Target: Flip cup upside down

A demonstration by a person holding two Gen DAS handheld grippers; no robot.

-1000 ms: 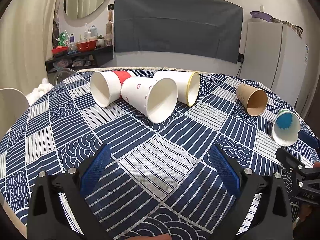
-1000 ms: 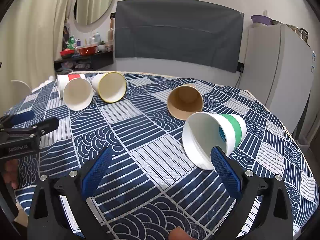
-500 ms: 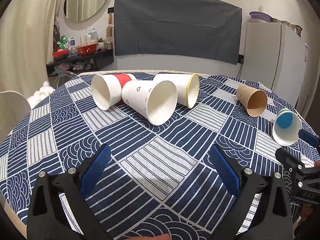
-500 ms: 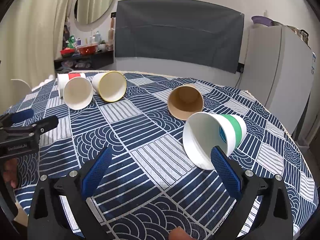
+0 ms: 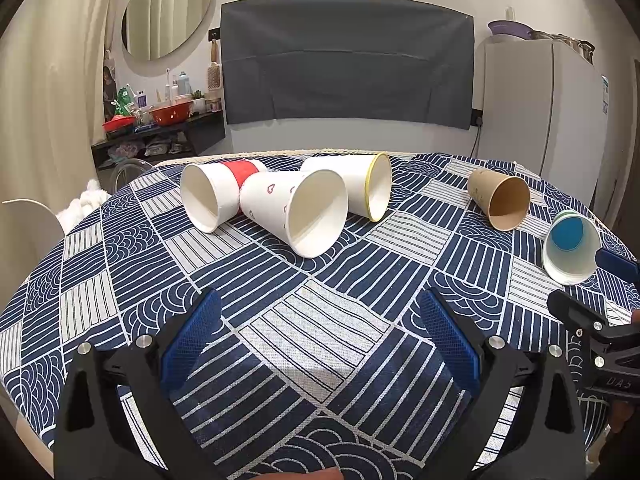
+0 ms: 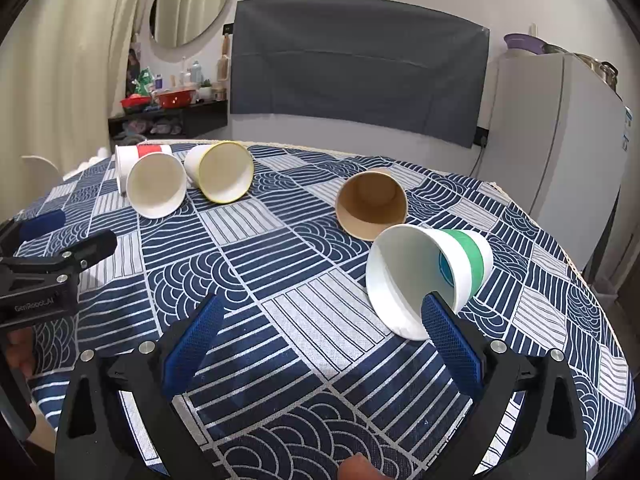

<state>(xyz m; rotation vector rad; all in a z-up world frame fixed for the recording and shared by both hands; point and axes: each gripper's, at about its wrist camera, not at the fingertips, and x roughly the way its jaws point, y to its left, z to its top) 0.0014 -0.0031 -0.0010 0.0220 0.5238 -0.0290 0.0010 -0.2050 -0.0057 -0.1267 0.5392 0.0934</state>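
Observation:
Several paper cups lie on their sides on a round table with a blue-and-white cloth [image 5: 320,320]. In the left wrist view: a red-banded cup [image 5: 212,196], a white cup with red hearts [image 5: 296,210], a yellow-rimmed cup [image 5: 356,184], a brown cup [image 5: 500,198] and a green-banded cup [image 5: 570,242]. My left gripper [image 5: 320,340] is open and empty, short of the heart cup. My right gripper [image 6: 324,340] is open and empty; its right finger pad [image 6: 448,336] is next to the green-banded cup [image 6: 424,276]. The brown cup [image 6: 372,210] lies behind it.
A white fridge [image 5: 540,112] stands behind the table on the right. A dark cloth [image 5: 344,60] hangs on the back wall. A cluttered shelf [image 5: 160,128] is at the back left. A white chair back [image 5: 28,228] is at the table's left edge.
The left wrist view has lifted slightly, so the cups sit a little lower in frame. The right gripper has barely moved. Both stay open.

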